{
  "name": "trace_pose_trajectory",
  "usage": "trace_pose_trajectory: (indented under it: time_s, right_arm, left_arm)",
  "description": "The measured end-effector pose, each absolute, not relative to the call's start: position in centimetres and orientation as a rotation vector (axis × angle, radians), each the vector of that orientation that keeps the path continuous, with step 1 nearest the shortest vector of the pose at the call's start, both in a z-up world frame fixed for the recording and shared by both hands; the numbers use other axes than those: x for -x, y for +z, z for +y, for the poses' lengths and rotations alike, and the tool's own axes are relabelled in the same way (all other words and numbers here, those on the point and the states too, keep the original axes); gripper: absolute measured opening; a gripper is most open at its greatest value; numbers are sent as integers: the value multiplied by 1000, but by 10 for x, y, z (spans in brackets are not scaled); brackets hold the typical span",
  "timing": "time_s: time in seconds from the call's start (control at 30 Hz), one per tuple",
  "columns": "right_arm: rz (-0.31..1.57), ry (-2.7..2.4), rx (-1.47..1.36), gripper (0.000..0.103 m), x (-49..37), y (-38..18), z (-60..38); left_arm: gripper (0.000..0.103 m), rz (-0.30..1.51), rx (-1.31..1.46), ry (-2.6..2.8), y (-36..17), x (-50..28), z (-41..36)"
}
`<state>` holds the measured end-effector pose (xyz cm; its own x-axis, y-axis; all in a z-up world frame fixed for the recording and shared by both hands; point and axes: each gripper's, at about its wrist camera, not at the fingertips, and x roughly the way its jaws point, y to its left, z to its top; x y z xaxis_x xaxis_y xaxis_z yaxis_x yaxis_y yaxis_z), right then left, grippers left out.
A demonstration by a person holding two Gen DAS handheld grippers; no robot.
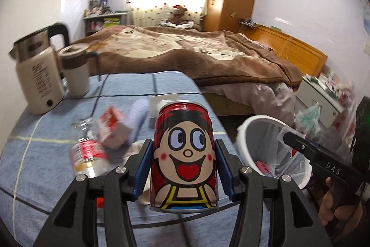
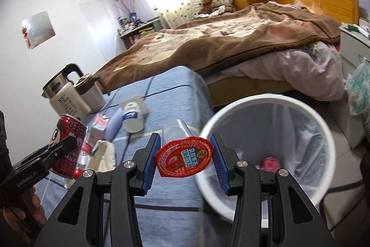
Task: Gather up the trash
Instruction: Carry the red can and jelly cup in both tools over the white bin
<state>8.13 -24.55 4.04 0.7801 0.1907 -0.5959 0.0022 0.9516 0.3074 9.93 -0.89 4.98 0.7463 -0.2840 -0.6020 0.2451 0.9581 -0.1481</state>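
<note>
While upright, can in left tongs

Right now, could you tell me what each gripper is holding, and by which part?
The left gripper clamps the red cartoon milk can across its sides, mid-height. The right gripper pinches the strawberry jelly cup at its red lid's rim.

- Red cartoon-face milk can: upright, clamped between blue fingers.
- Clear jelly cup, red foil lid: tilted, gripped beside white bin.

One can, one bin (white).
</note>
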Motion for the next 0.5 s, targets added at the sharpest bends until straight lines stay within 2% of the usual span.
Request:
trace_pose_trajectory:
  time_s: [0.5]
  right_arm:
    - [698,-66,-312,45,-66,26,-329]
  left_arm:
    - [55,722,-6,-546,38,-104,-128]
